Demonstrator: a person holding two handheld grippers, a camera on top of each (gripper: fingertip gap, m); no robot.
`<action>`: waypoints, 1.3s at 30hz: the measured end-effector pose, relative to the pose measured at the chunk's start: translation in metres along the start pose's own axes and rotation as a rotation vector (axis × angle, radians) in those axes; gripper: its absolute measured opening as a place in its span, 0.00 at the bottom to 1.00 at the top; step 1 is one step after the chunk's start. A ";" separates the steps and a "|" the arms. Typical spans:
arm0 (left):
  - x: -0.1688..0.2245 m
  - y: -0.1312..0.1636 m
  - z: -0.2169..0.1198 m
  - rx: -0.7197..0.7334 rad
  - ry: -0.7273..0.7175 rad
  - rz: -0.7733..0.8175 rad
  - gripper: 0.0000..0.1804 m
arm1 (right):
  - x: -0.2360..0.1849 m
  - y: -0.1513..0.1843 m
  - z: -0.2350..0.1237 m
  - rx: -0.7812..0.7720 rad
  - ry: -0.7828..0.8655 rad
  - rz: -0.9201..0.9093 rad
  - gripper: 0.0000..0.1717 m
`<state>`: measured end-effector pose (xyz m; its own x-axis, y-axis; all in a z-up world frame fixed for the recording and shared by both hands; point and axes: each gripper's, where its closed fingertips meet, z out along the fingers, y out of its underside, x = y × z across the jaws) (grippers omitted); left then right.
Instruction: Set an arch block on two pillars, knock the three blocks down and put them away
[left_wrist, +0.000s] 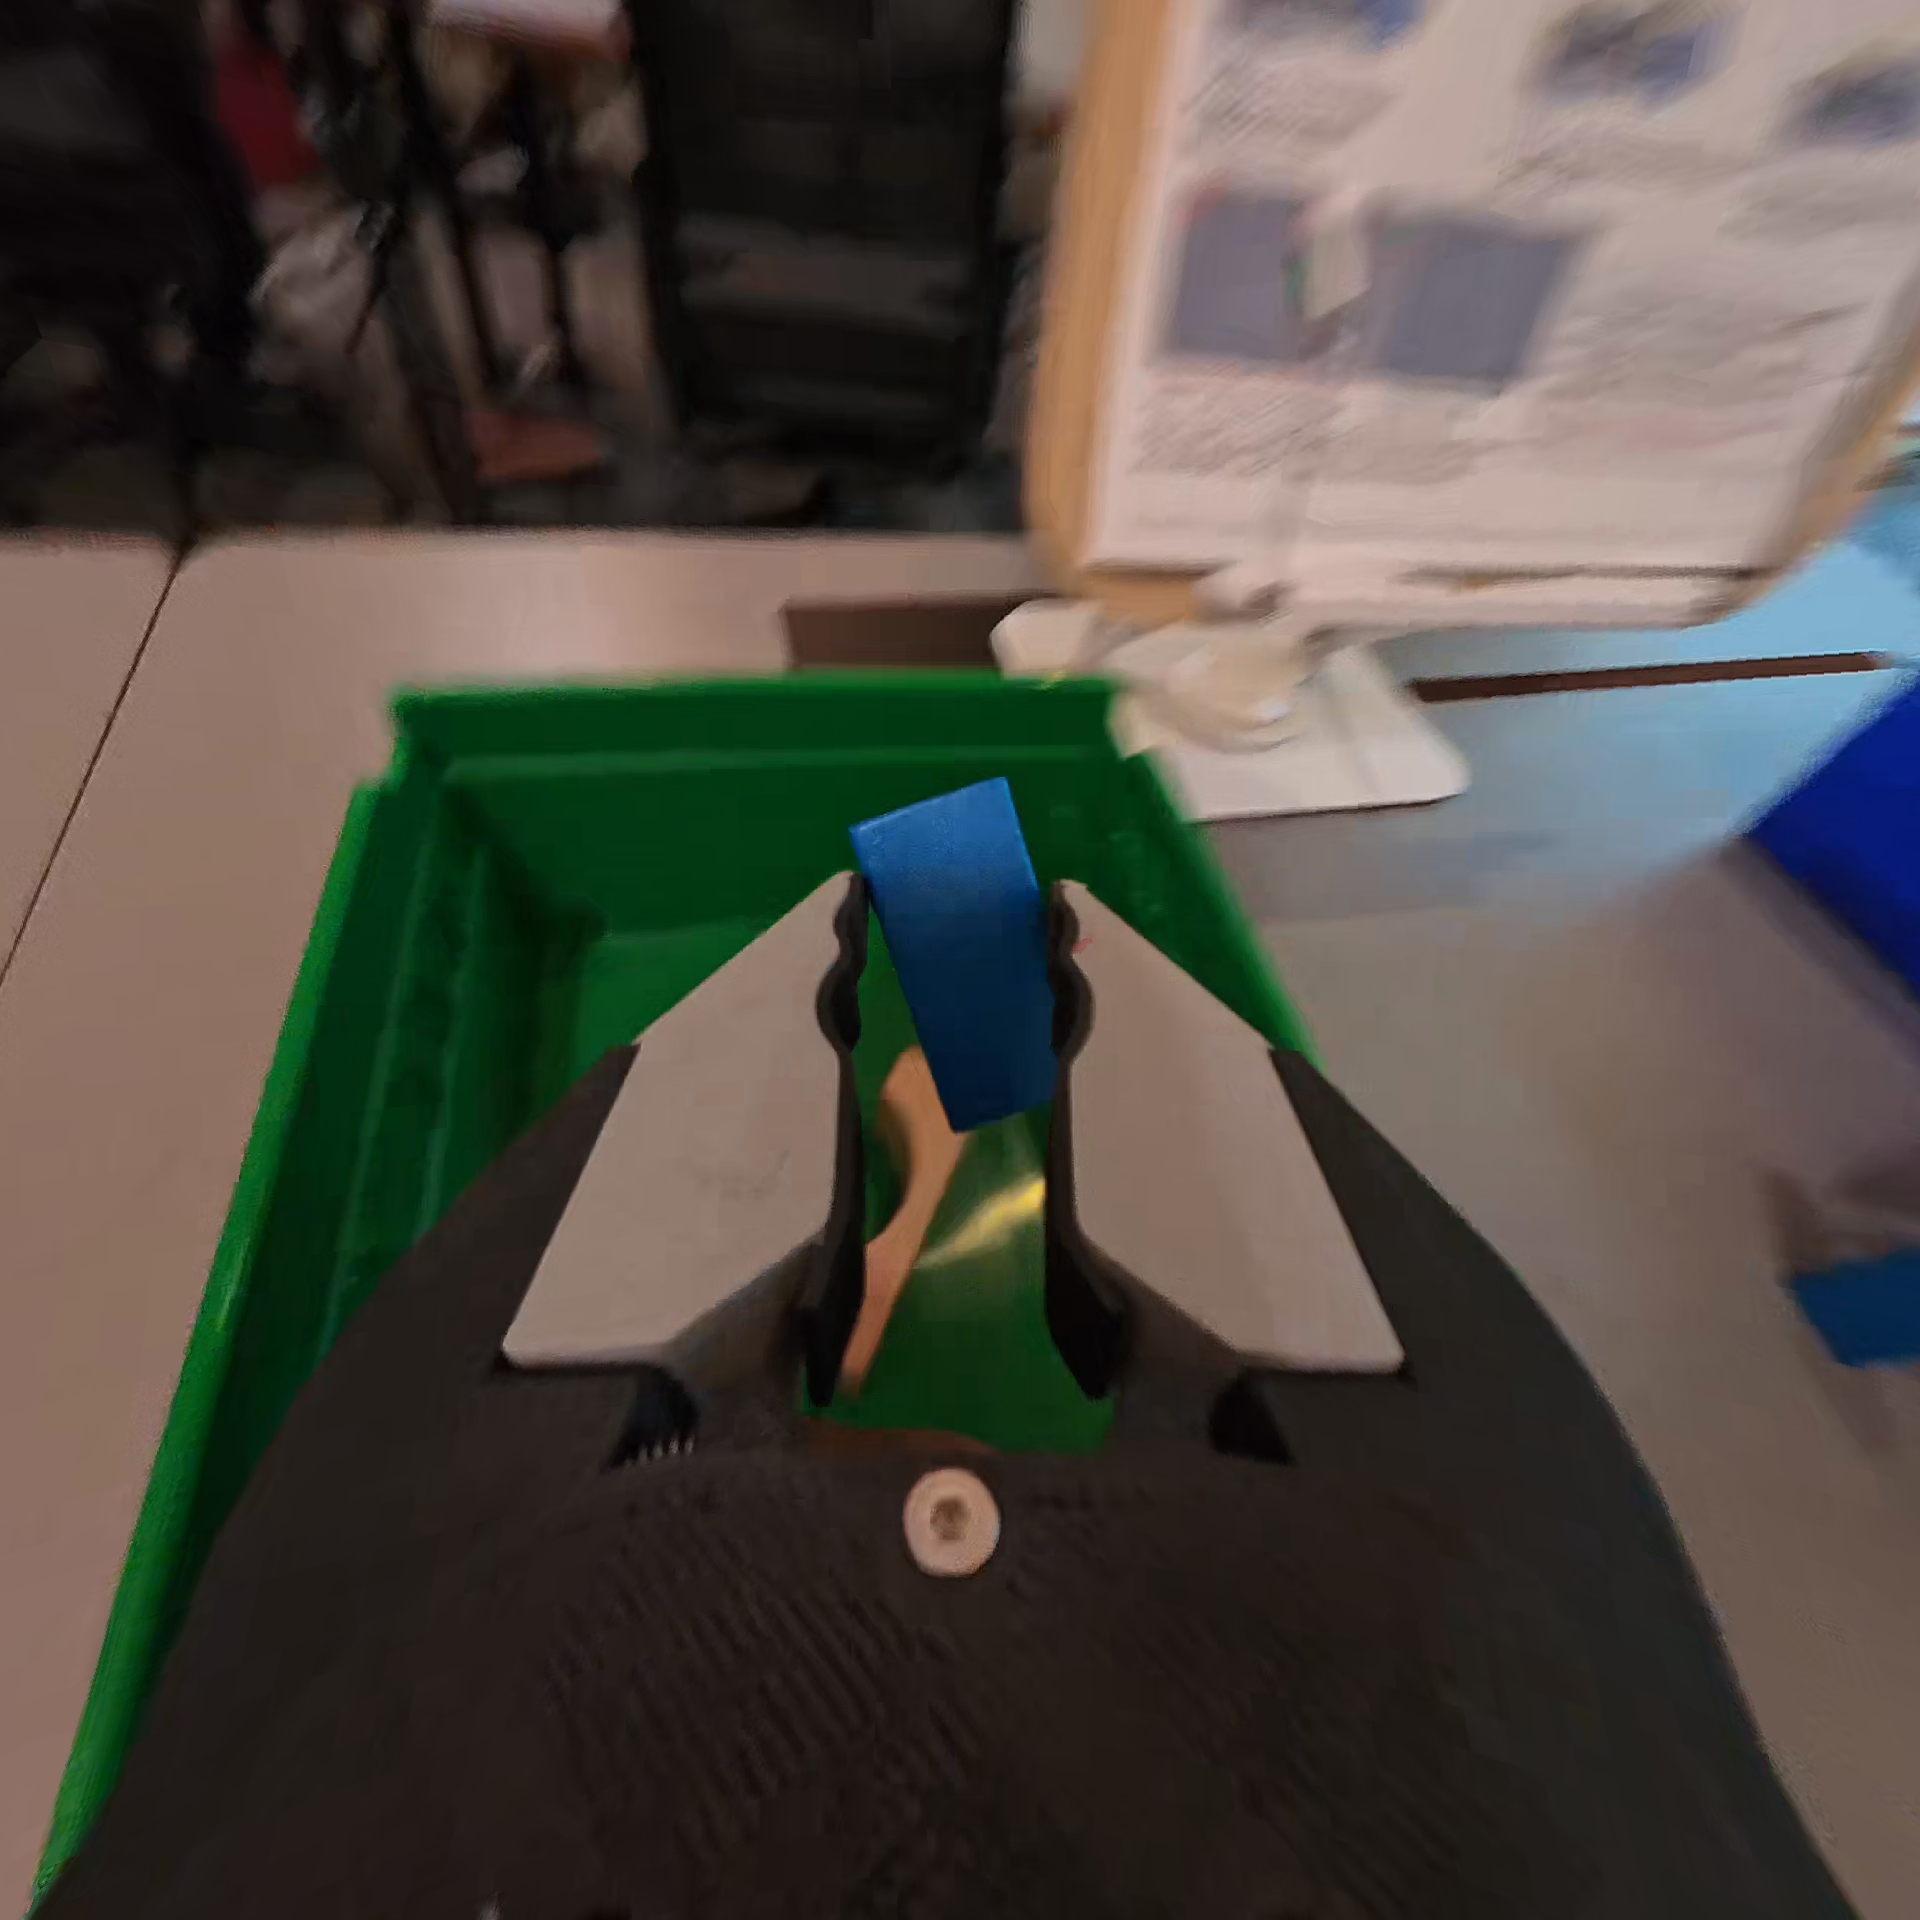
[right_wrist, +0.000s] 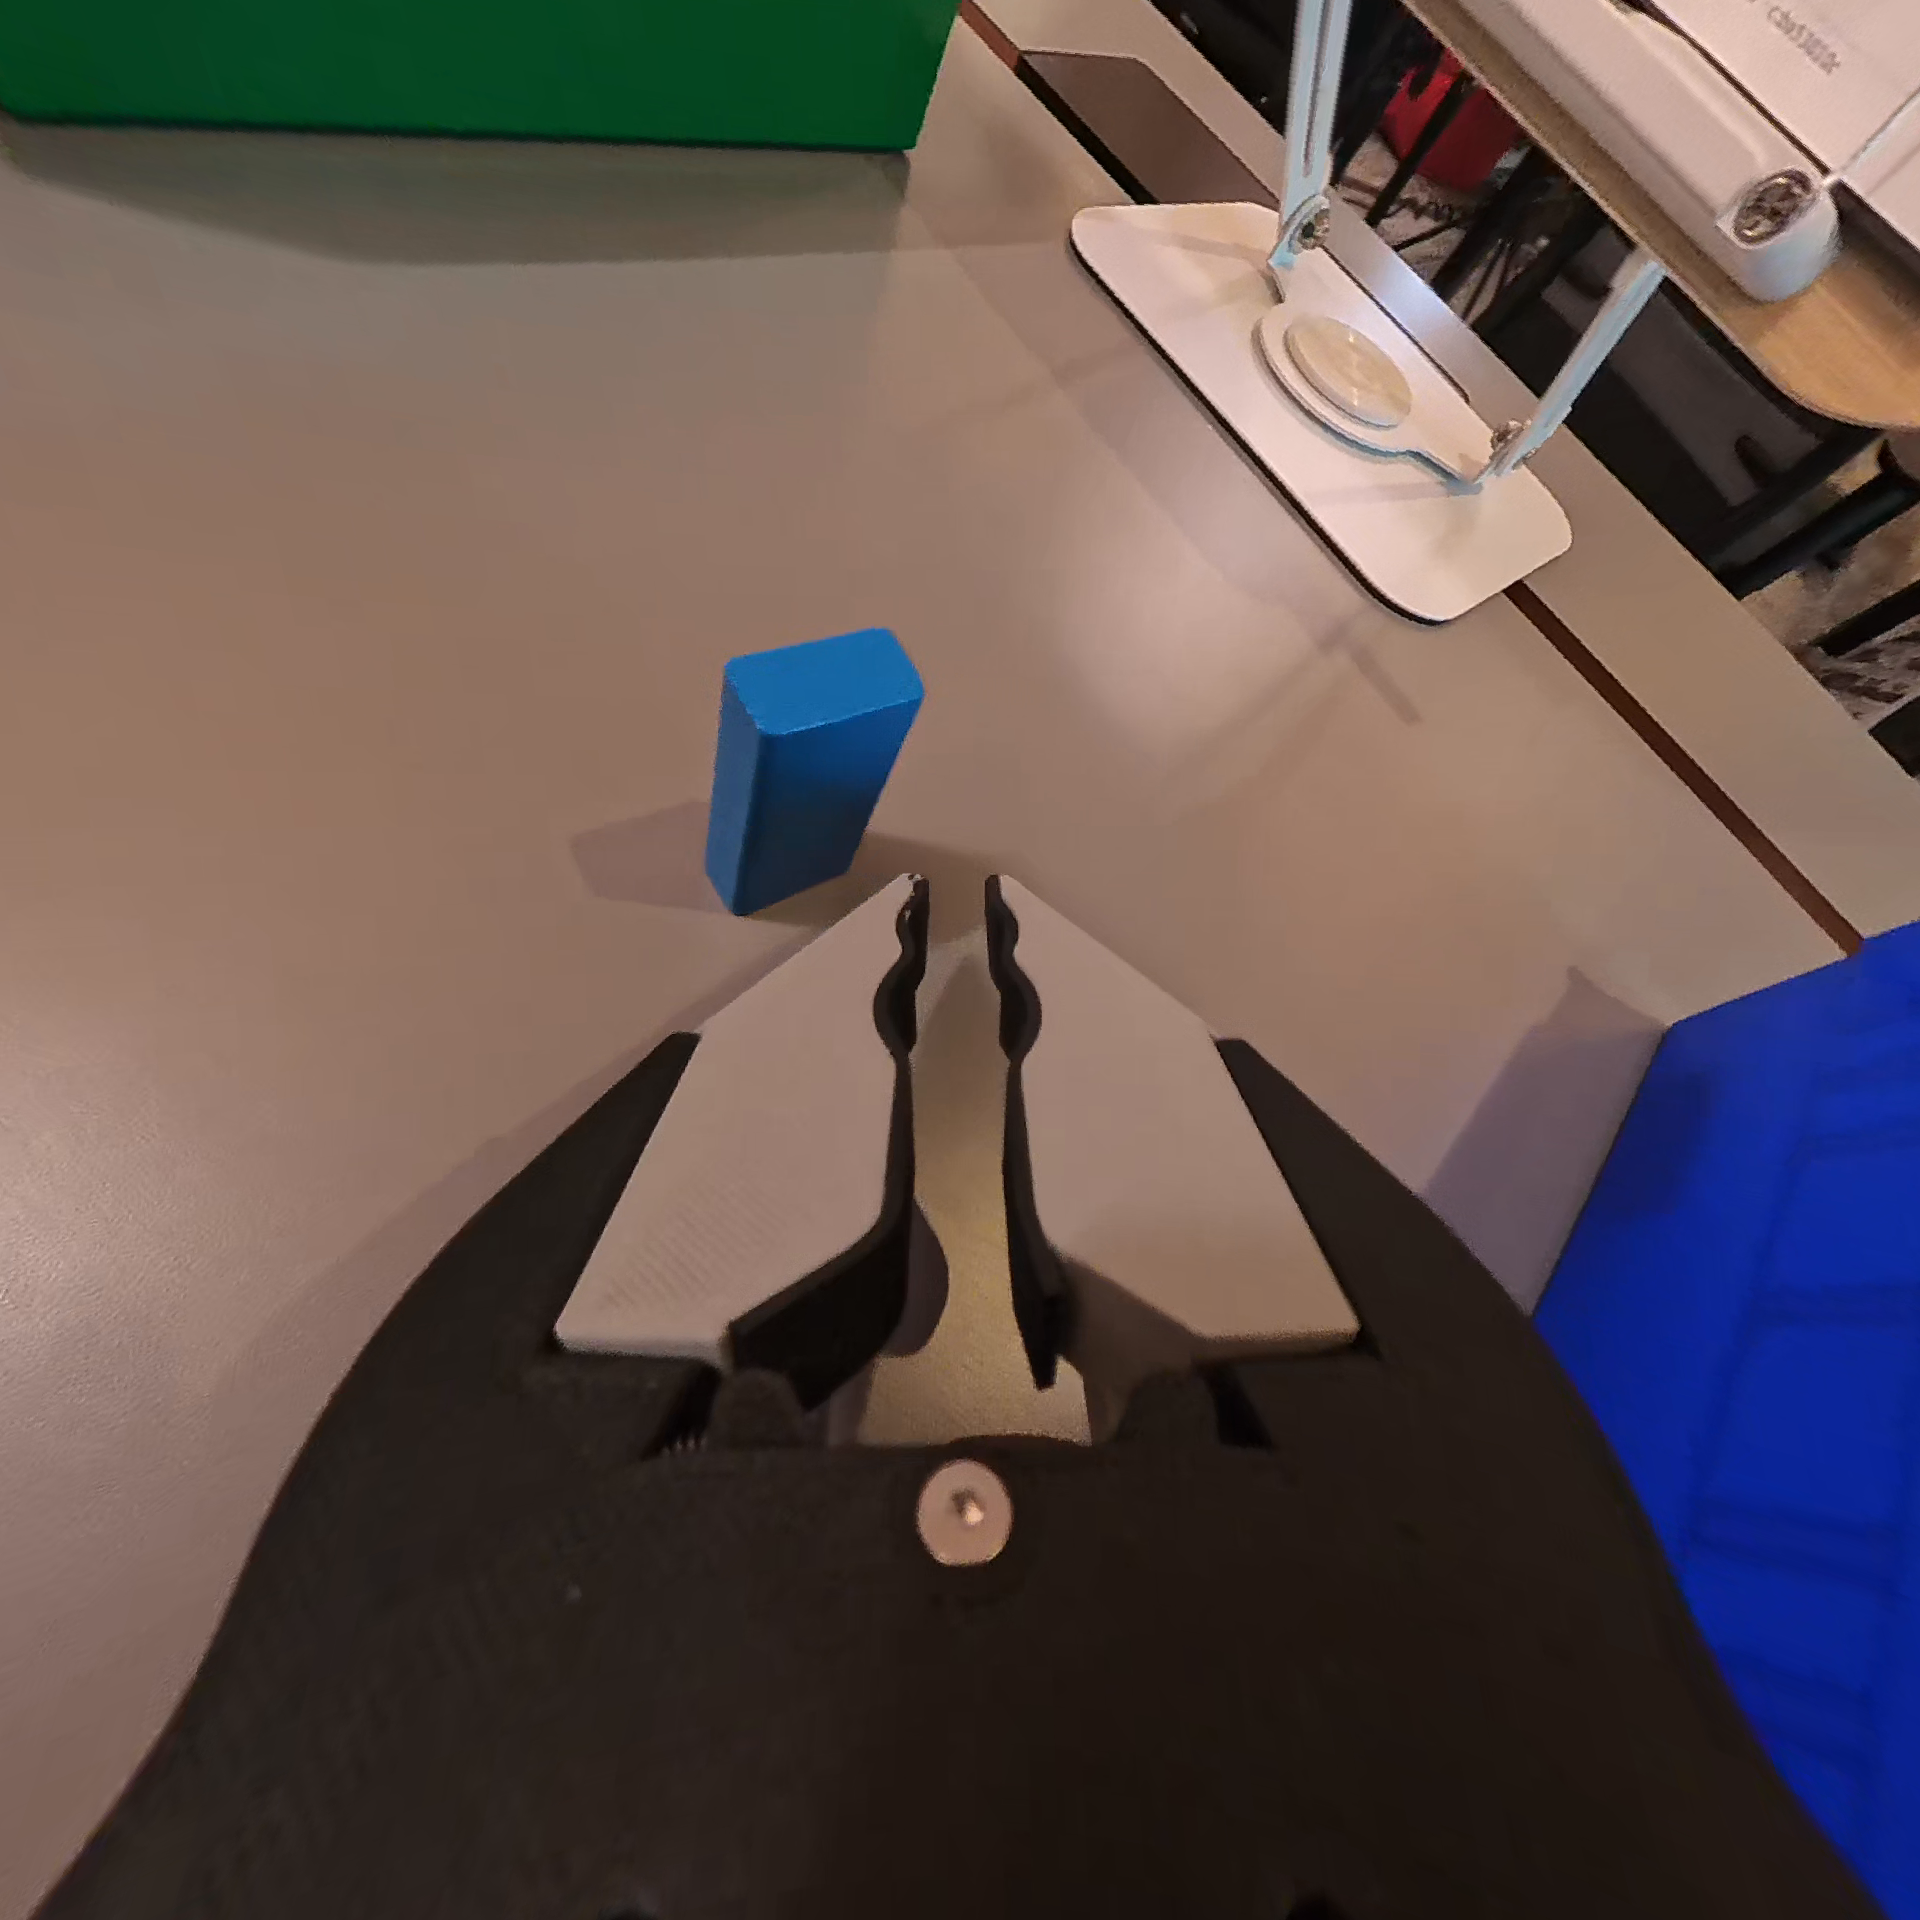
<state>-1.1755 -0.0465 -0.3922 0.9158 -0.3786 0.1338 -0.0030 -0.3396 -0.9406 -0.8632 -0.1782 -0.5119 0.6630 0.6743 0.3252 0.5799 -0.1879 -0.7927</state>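
A blue block (left_wrist: 956, 956), long and flat-sided, is clamped between the fingers of the left gripper (left_wrist: 951, 904), one pad against each of its long sides. It is tilted, its far end leaning to the left, and it hangs over the open green bin (left_wrist: 343, 1039). Beneath it, on the bin's floor, lies a pale wooden piece (left_wrist: 904, 1174) with a curved edge, mostly hidden. A second blue block (right_wrist: 805, 769), with chamfered corners, stands upright on its end on the grey tabletop (right_wrist: 364, 540), just ahead and to the left of the right gripper (right_wrist: 956, 894) and apart from it.
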 end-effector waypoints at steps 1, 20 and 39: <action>0.022 -0.015 -0.010 0.073 0.084 0.054 0.18 | 0.002 -0.001 -0.001 0.005 0.005 0.012 0.04; 0.326 0.073 -0.107 0.280 1.149 0.331 0.18 | -0.044 -0.110 -0.118 0.749 -0.589 0.245 0.18; 0.346 0.097 -0.111 0.237 1.192 0.382 0.17 | -0.081 -0.109 -0.126 0.726 -0.824 0.232 0.18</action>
<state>-0.9037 -0.3064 -0.4021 -0.0542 -0.9956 -0.0760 -0.0013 0.0762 -0.9971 -0.9205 -0.3026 -0.3865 0.0477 0.9942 -0.0968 -0.1090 -0.0912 -0.9899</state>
